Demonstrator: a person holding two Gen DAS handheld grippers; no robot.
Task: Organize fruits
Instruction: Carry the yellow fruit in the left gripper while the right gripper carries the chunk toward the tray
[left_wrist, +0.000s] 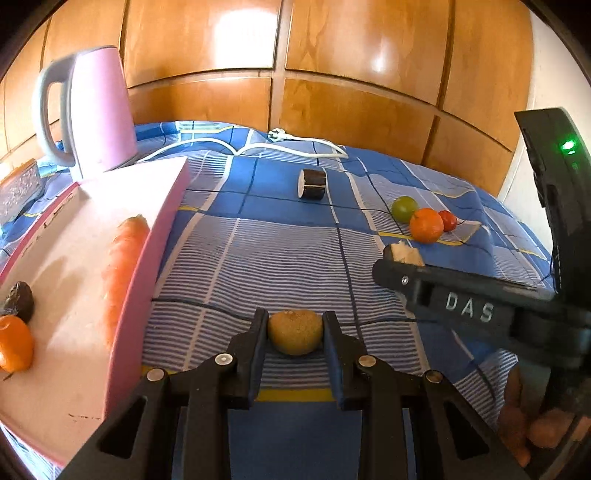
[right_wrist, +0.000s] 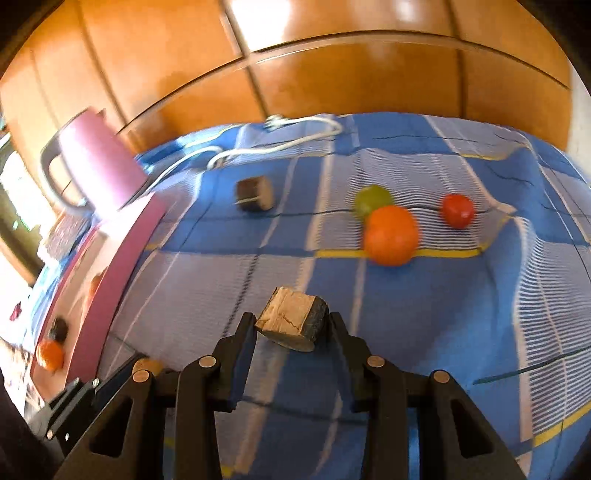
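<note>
The left gripper (left_wrist: 295, 334) is clamped on a brown kiwi (left_wrist: 294, 332), its two pads pressed against the fruit's sides above the blue checked cloth (left_wrist: 280, 236). The right gripper (right_wrist: 291, 328) holds a chunk of wood (right_wrist: 293, 323) with bark on one side, tilted between its fingers; in the left wrist view this gripper reaches in from the right. Just left of the kiwi stands a pink tray (left_wrist: 147, 288), and in it lie a carrot (left_wrist: 122, 273), an orange (left_wrist: 13, 343) and a dark fruit (left_wrist: 20, 301) touching that orange. Farther out on the cloth, well apart from the tray, a green fruit (left_wrist: 403, 208), a second orange (left_wrist: 426, 225) and a small red fruit (left_wrist: 448, 220) sit close together. A second wood chunk (left_wrist: 312, 184) lies alone near a white cord (left_wrist: 258, 146). A pink kettle (left_wrist: 92, 110) stands behind the tray.
</note>
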